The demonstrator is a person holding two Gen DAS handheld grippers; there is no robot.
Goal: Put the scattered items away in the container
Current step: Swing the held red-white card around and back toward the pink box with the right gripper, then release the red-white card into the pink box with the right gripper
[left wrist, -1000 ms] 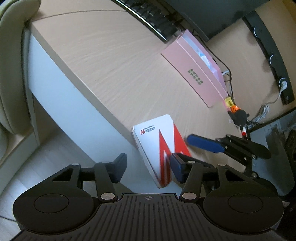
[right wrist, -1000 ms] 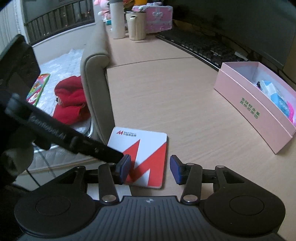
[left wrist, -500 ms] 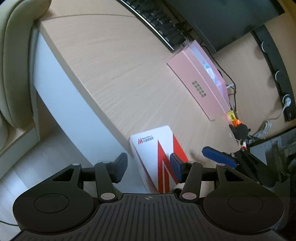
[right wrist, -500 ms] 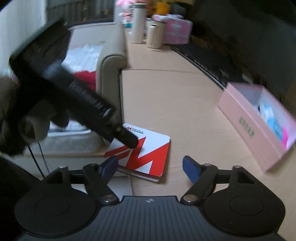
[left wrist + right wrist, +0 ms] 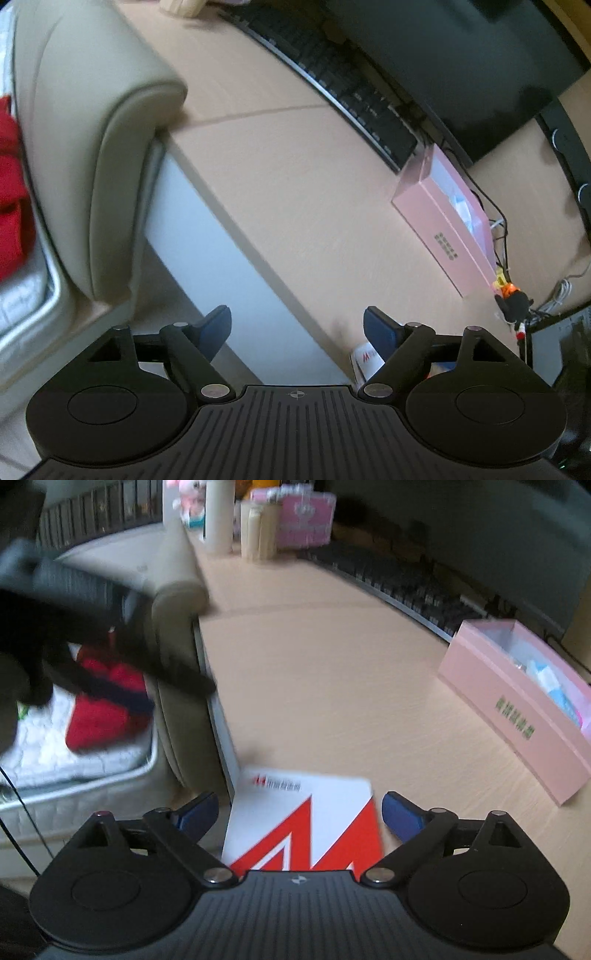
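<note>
Right wrist view shows what my other camera mostly hides: the white-and-red booklet [image 5: 303, 819] lies flat at the near edge of the desk [image 5: 332, 686], overhanging it slightly, with its far end between my spread fingers and touching neither pad. The pink container [image 5: 517, 716] stands open-topped to the right, well apart from the booklet, with pale blue and white items inside. Beyond the desk edge this view also shows the beige bed frame [image 5: 177, 635] and a red cloth [image 5: 103, 709] on the mattress, and, blurred at upper left, my left gripper [image 5: 140, 686] out past the desk edge.

Left wrist view shows the keyboard [image 5: 332, 85] and the monitor [image 5: 461, 59] behind the container [image 5: 443, 225], plus a small orange-and-black toy [image 5: 511, 299] at the container's near end. Only a corner of the booklet [image 5: 364, 360] shows here, behind my right-hand finger.

My left gripper [image 5: 297, 328] points steeply down over the desk edge; its jaws have just been opening and nothing lies between them. My right gripper [image 5: 299, 812] also tilts steeply down; its jaws have just been opening and stand wide.
</note>
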